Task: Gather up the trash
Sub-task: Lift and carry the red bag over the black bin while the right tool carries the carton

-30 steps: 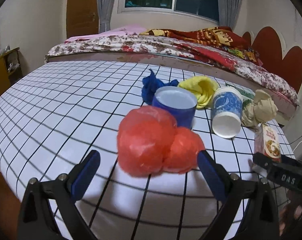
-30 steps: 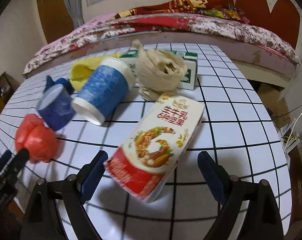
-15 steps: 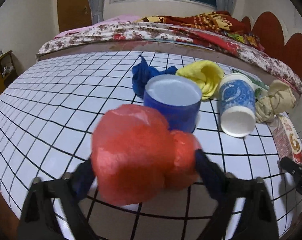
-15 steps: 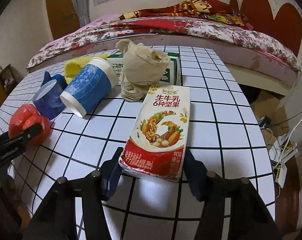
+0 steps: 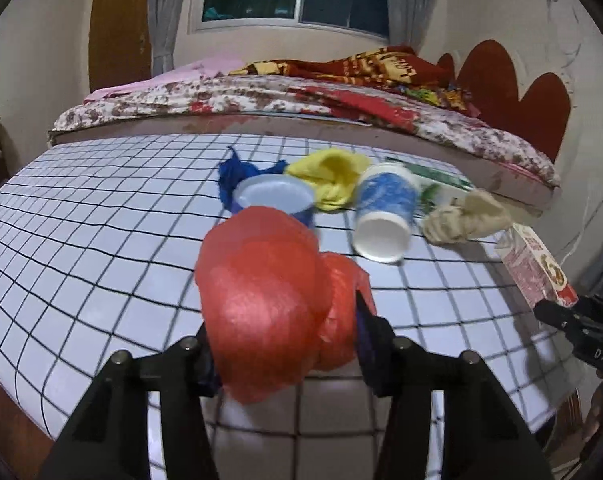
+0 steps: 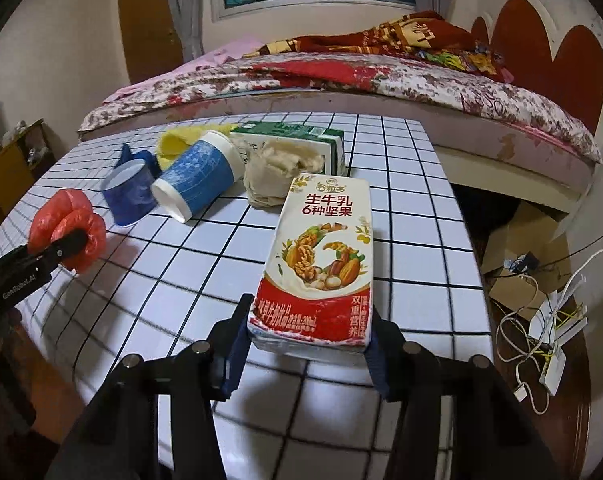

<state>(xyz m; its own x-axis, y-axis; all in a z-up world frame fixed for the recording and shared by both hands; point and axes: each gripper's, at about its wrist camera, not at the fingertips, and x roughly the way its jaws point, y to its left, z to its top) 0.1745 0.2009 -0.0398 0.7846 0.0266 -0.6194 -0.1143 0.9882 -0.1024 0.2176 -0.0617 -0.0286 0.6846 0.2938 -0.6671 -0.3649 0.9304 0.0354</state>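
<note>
A crumpled red plastic bag (image 5: pixel 261 300) sits between the blue pads of my left gripper (image 5: pixel 285 336). Its jaws are closing and press on the bag, which hangs above the checked table (image 5: pixel 101 208). My right gripper (image 6: pixel 309 332) is closing on a nut-milk carton (image 6: pixel 321 248), pads against its two sides, its bottom end raised off the table. The right wrist view also shows the red bag (image 6: pixel 61 216) at far left. Still on the table are a blue cup (image 5: pixel 273 198), a tipped blue-and-white paper cup (image 5: pixel 385 216), a yellow cloth (image 5: pixel 333 176) and a beige wad (image 5: pixel 465 220).
A green carton (image 6: pixel 301 136) lies behind the beige wad, and a blue cloth (image 5: pixel 231 174) behind the blue cup. A bed (image 6: pixel 381 76) runs along the table's far edge. Cardboard (image 6: pixel 529 248) and white cables (image 6: pixel 541 320) lie on the floor past the table's right edge.
Both grippers went from wide open to closed around their items. The red bag and the carton's near end have come up off the table.
</note>
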